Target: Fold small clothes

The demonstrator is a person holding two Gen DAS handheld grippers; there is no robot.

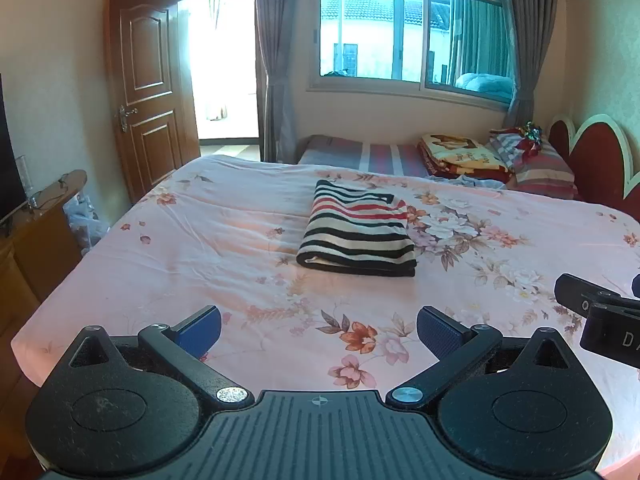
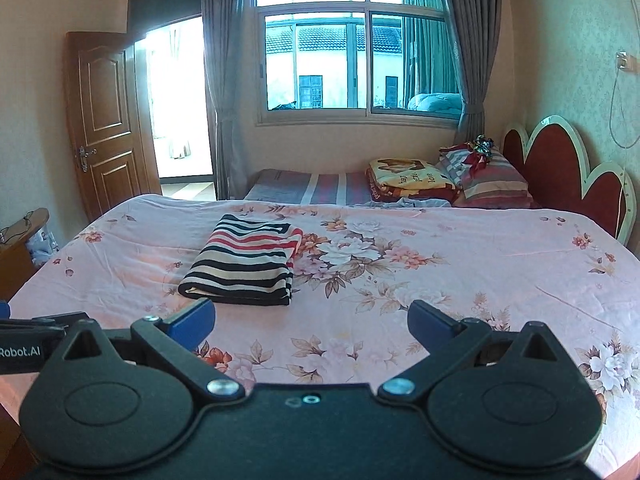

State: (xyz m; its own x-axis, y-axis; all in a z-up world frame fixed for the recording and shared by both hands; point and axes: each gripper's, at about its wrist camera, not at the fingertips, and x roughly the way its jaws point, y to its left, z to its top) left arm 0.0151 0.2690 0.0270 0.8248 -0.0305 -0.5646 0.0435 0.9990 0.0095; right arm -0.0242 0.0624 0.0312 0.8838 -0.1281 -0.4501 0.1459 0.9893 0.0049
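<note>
the striped garment (image 1: pixel 358 230) lies already folded into a compact rectangle near the middle of the floral bedsheet (image 1: pixel 200 240), its thick folded edge facing the grippers. judged from this, folding looks complete; what remains is to leave the bundle undisturbed or square its corners. any touch-up should press down on the top layer, not drag it, since the soft sheet would wrinkle and shift the stack.

the left gripper (image 1: pixel 319 326) has its jaws spread wide and holds nothing. the right gripper (image 2: pixel 311 322) is likewise spread and empty. both hover over the near part of the bed, apart from the garment.

bare sheet surrounds the bundle on all sides. the stacked bedding (image 2: pixel 412 182) and headboard (image 2: pixel 560 172) stand well away.
</note>
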